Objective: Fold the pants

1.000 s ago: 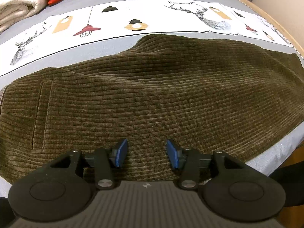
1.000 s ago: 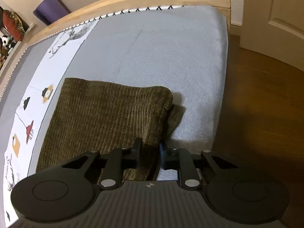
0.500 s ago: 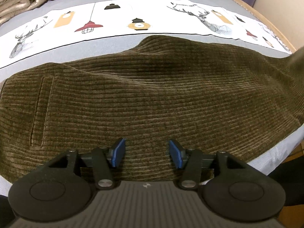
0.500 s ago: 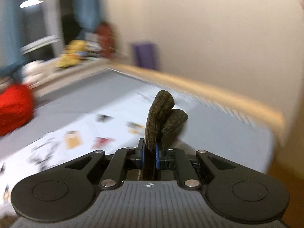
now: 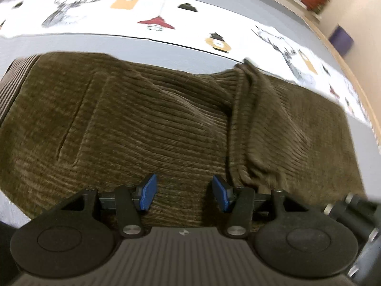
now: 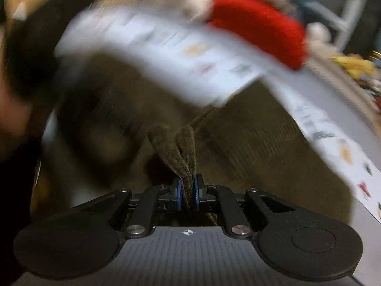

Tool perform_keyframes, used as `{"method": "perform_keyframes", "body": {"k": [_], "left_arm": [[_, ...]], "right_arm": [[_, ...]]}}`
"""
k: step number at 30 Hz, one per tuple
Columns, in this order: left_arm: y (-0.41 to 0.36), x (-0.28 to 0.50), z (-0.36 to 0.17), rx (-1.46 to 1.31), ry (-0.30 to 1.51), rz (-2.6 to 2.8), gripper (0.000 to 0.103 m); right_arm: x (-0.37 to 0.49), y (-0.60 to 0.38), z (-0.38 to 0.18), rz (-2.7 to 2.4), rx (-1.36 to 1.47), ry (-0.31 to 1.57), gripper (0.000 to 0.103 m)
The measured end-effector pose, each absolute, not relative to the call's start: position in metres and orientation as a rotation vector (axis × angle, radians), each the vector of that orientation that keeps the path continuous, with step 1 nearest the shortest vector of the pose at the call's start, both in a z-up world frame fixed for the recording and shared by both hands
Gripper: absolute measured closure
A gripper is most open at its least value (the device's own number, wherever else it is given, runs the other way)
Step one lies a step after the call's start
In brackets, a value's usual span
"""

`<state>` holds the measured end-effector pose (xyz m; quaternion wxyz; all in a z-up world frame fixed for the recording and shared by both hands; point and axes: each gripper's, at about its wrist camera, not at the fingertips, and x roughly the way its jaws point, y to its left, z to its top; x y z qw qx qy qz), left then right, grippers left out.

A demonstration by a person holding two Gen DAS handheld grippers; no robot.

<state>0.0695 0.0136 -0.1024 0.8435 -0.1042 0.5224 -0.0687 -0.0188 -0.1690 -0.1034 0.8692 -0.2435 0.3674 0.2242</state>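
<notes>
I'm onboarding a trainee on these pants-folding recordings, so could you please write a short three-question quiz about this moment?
1. True or false: the left claw grips the brown corduroy pants.
2. What does the right claw pinch? A) red blanket B) pants fabric C) nothing
3. Fill in: a strip printed with deer and ____ crosses the grey bed cover.

Key: 1 false; 2 B; 3 lamps.

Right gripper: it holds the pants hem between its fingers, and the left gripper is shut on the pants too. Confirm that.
Not quite. The right gripper does hold the pants hem between its fingers, but the left gripper is open: the left wrist view shows its blue fingers spread apart above the pants, gripping nothing.
</notes>
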Motion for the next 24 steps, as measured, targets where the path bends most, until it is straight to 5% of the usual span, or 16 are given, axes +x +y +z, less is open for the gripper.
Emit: {"method": "perform_keyframes", "body": {"k": [6,8,11,18,21,22,24], "left_arm": [[0.022,0.072,-0.102,-0.289,1.109,-0.13,0.045],[0.023,0.073,-0.102,-0.299,1.108,-0.124,0.044],[0.024,0.075,-0.103,-0.309,1.109,-0.124,0.044],[0.027,0.072,-0.103,-0.324,1.107,-0.13,0.044],[0.027,0.072,-0.103,-0.318,1.106,-0.131,0.044],[0.027,0.072,-0.103,-0.316,1.105,-0.131,0.044],[0.027,0.072,-0.103,-0.318,1.105,-0.13,0.044]], "right_arm": [[-0.04,-0.164,-0.086,0.616,-0.496,0.719,0.084],[-0.043,-0.165,-0.076,0.611,-0.482,0.674,0.078],[-0.036,-0.167,-0.075,0.562,-0.486,0.648,0.055],[-0.017,-0.145,-0.11,0.558,-0.559,0.702,0.042],[-0.008,-0.137,-0.124,0.514,-0.624,0.72,0.047],[-0.004,-0.138,-0.127,0.52,-0.615,0.731,0.063],[0.003,-0.14,-0.124,0.536,-0.593,0.736,0.077]]}}
